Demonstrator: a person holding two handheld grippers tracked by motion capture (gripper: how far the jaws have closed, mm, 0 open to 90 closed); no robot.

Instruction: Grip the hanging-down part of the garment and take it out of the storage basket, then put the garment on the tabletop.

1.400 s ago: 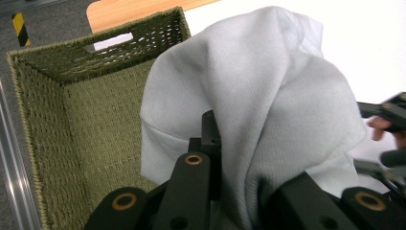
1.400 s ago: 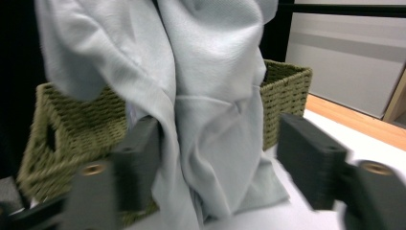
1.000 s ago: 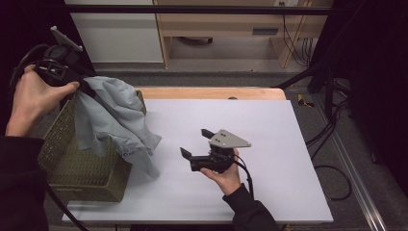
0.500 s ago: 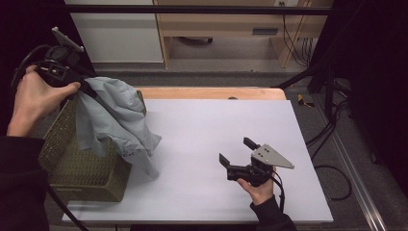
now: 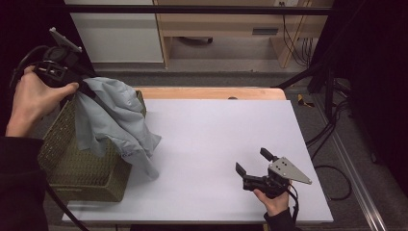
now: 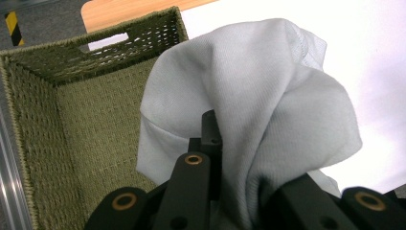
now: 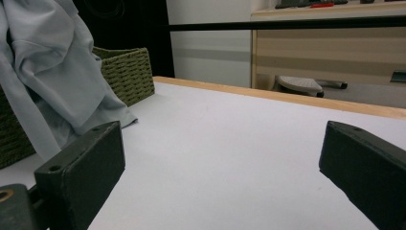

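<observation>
the pale grey-blue shirt (image 5: 113,118) hangs from the left gripper (image 5: 79,86), whose jaws are pinched tight on a bunched fold of its cloth; below the jaws the fabric drapes over the rim of the green woven basket (image 5: 82,166), one part hanging on the basket's inside and its lowest corner trailing onto the white table (image 5: 216,134) beside it. well apart from the shirt, the right gripper (image 5: 255,166) sits low over the table's near right part, its jaws having just been opening and now spread wide with nothing between them, pointing across the tabletop toward the basket
</observation>
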